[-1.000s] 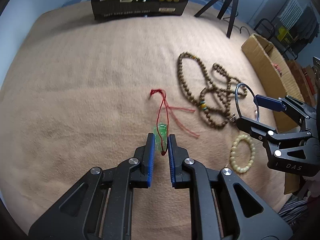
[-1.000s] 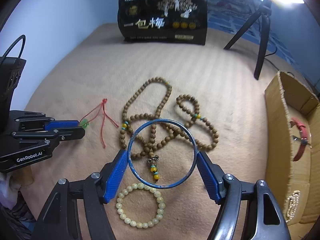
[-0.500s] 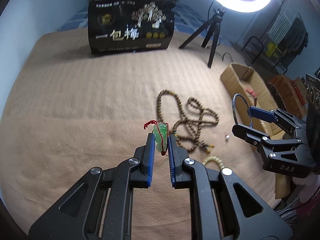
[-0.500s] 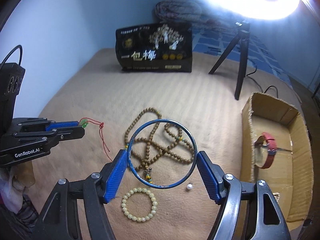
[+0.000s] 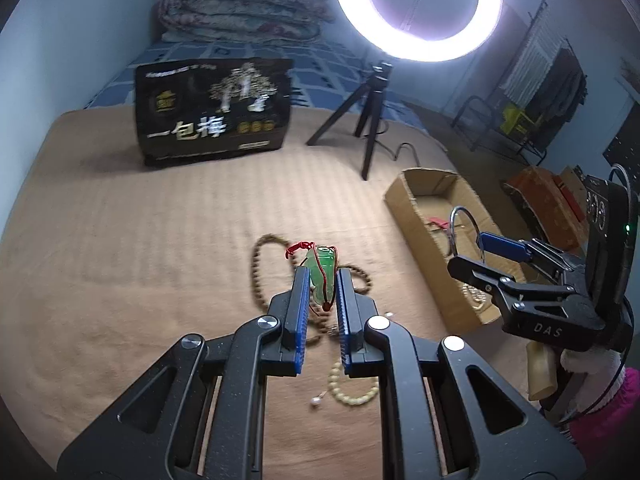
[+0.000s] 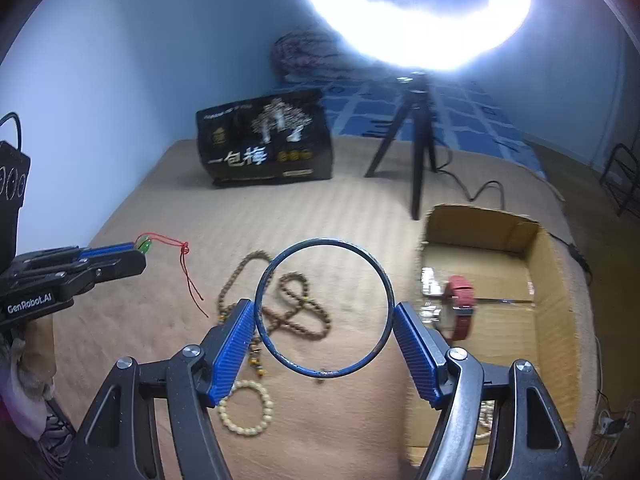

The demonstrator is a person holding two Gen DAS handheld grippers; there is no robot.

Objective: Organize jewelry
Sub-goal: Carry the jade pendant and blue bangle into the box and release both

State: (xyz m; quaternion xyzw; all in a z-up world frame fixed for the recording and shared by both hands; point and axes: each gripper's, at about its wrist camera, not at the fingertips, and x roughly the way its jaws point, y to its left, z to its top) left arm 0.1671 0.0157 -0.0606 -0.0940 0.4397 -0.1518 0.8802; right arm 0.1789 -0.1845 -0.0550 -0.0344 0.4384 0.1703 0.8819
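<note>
My left gripper [image 5: 323, 280] is shut on a green jade pendant [image 5: 323, 276] with a red cord [image 6: 188, 268], held up above the tan blanket. My right gripper [image 6: 324, 316] is shut on a thin blue bangle [image 6: 323, 309], held upright in the air left of the cardboard box [image 6: 556, 264]. The box holds a red watch [image 6: 460, 304] and a beaded piece. Brown bead necklaces [image 6: 296, 304] and a cream bead bracelet [image 6: 246, 410] lie on the blanket below. A small pearl [image 5: 316, 401] lies near the bracelet. The right gripper also shows in the left wrist view [image 5: 480, 248].
A black printed box [image 5: 214, 114] stands at the back of the blanket. A ring light on a black tripod [image 5: 370, 112] stands behind the cardboard box. Folded bedding lies beyond on a blue checked sheet.
Both grippers have risen from the blanket with their loads. The pendant's cord has left the blanket and hangs free. The cardboard box has come further into both views.
</note>
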